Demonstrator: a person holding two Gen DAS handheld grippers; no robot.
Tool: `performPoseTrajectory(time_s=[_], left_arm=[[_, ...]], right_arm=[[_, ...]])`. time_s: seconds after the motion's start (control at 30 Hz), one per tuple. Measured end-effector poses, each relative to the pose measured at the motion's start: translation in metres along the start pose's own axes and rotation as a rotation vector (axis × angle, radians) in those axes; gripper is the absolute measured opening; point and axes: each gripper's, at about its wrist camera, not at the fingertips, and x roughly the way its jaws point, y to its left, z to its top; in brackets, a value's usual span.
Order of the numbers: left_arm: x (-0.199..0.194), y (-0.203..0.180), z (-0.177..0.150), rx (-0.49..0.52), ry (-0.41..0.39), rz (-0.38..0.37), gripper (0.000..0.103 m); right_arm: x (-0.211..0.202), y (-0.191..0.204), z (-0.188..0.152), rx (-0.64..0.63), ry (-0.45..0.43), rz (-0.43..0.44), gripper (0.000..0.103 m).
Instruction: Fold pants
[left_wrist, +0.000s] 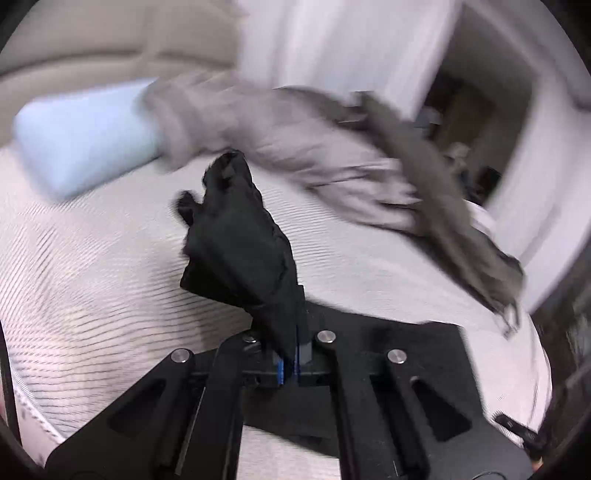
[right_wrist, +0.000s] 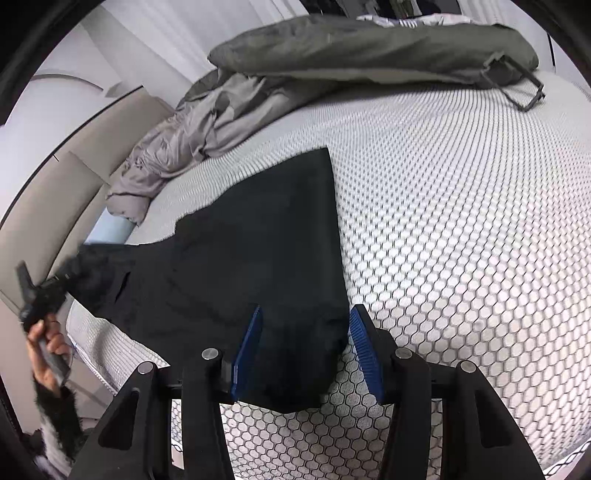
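Note:
Black pants (right_wrist: 258, 236) lie spread on the white honeycomb mattress (right_wrist: 461, 240). My right gripper (right_wrist: 307, 312) is open, its blue pads (right_wrist: 251, 350) standing on either side of the pants' near end without pressing it. At the far left, a hand (right_wrist: 48, 350) holds my left gripper (right_wrist: 33, 299), which has a corner of the pants lifted off the bed. In the left wrist view the left gripper (left_wrist: 291, 362) is shut on a bunch of the black pants (left_wrist: 236, 236), which stands up from the pads; this view is blurred.
A crumpled grey blanket (right_wrist: 207, 122) and a dark olive cover (right_wrist: 369, 48) lie along the far side of the bed. A light blue pillow (left_wrist: 81, 133) rests against the beige headboard (right_wrist: 44, 206). The mattress's edge runs at the lower left.

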Motion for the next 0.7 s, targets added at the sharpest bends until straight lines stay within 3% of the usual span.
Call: performPoseTrajectory(time_s=[0.13,0.23,0.3,0.37,0.43,0.53,0.57,0.67,0.7], left_arm=[[0.0,-0.124,-0.017,0.161,0.018,-0.184,0.0],[0.017,-0.206,-0.059,0.268,0.108,-0.325,0.001],[0.043,-0.25,-0.103,0.337,0.284,-0.416,0.013],[0.07,-0.276,-0.149,0.393,0.492,-0.486,0.041],[0.084,-0.288,-0.187,0.459,0.588,-0.506,0.044],[0.075,-0.286,-0.204,0.55,0.59,-0.52,0.045],[0.066,-0.283,-0.204,0.573,0.572,-0.535,0.05],[0.046,-0.257,-0.183,0.564,0.461,-0.537,0.068],[0.049,-0.249,-0.17,0.542,0.421,-0.529,0.07]], right_arm=[[-0.019,-0.007,0.002,0.018,-0.041,0.005,0.05],[-0.03,-0.018,0.001,0.039,-0.069,-0.01,0.05],[-0.034,-0.028,0.0,0.057,-0.078,-0.023,0.05],[-0.035,-0.04,-0.002,0.08,-0.077,-0.058,0.05],[-0.037,-0.053,-0.005,0.106,-0.064,-0.077,0.05],[-0.041,-0.064,-0.011,0.119,-0.049,-0.069,0.05],[-0.042,-0.064,-0.012,0.119,-0.045,-0.052,0.05],[-0.046,-0.062,-0.015,0.124,-0.031,0.058,0.05],[-0.045,-0.058,-0.014,0.118,-0.02,0.101,0.05]])
